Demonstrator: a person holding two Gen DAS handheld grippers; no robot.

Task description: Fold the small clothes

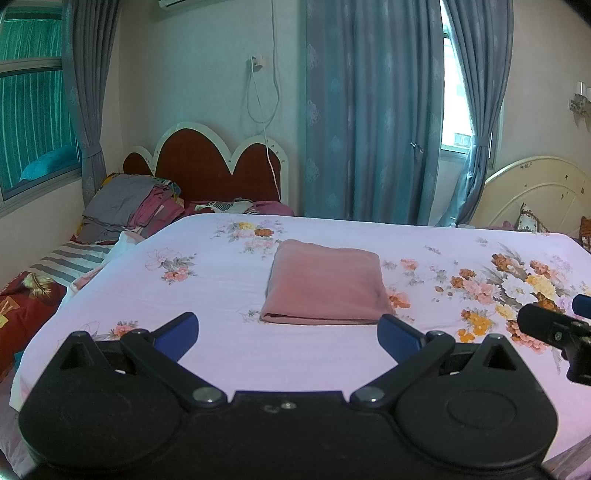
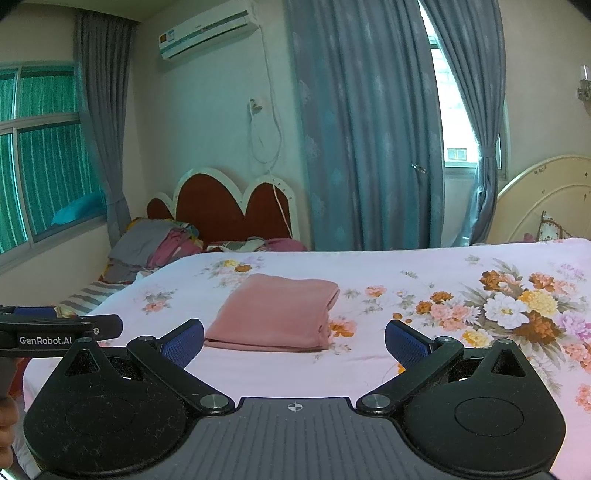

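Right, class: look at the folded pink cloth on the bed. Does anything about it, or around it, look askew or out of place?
Nothing stands out. The pink cloth lies folded flat in a neat rectangle on the floral sheet, edges fairly even. Both the left gripper and right gripper are open and clear of it.

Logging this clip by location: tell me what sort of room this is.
A home bedroom, most likely. A bed with a floral sheet fills the view, a red heart-shaped headboard stands against the wall, and an air conditioner hangs above blue curtains.
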